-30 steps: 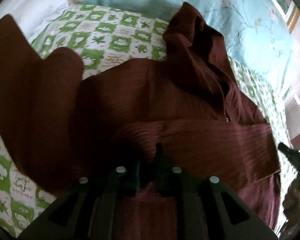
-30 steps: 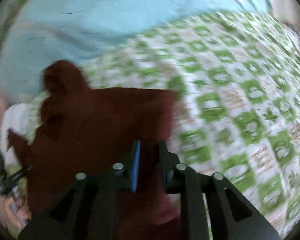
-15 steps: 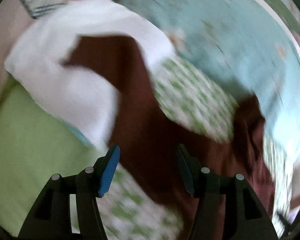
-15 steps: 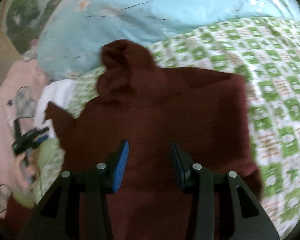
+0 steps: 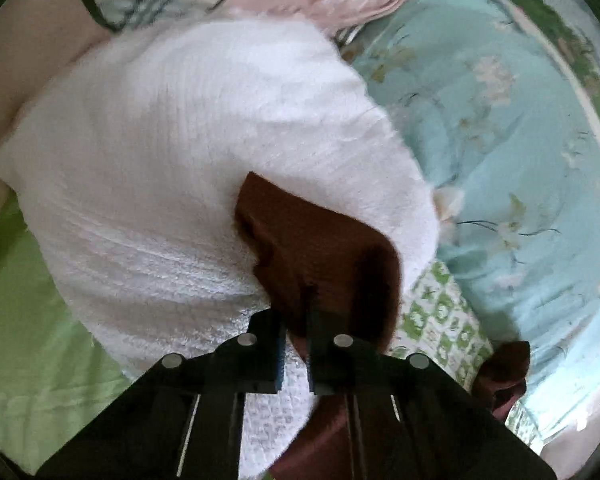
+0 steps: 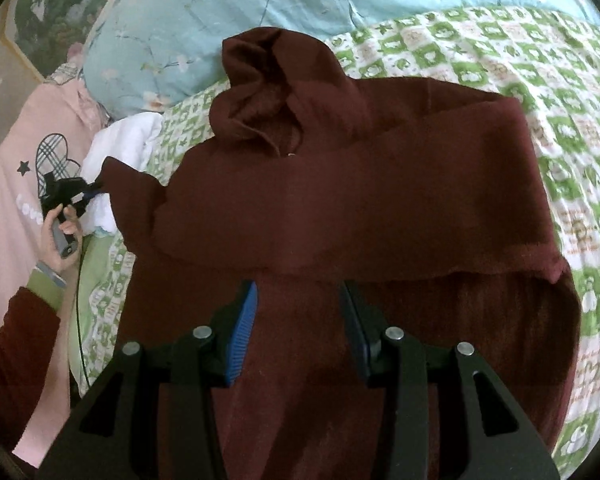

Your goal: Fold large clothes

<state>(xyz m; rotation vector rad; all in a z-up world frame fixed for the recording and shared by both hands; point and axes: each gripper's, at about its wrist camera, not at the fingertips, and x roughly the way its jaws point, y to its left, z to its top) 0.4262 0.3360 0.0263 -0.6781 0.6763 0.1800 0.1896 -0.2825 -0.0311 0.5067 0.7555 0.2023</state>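
A dark maroon hooded sweater lies on the green-and-white checked bedsheet, hood toward the pillows, right sleeve folded across the chest. My right gripper is open and empty above the sweater's lower body. My left gripper is shut on the left sleeve cuff, which lies over a white towel. In the right wrist view the left gripper shows at the far left, holding the sleeve end.
A light blue floral pillow lies beyond the hood. A pink garment with a plaid heart lies at the left. A light green sheet lies under the towel. The person's hand and maroon-sleeved arm show at the left.
My left gripper, open half a second ago, has shut on the sleeve cuff over the white towel. My right gripper let go of the sweater earlier and stays open above it.
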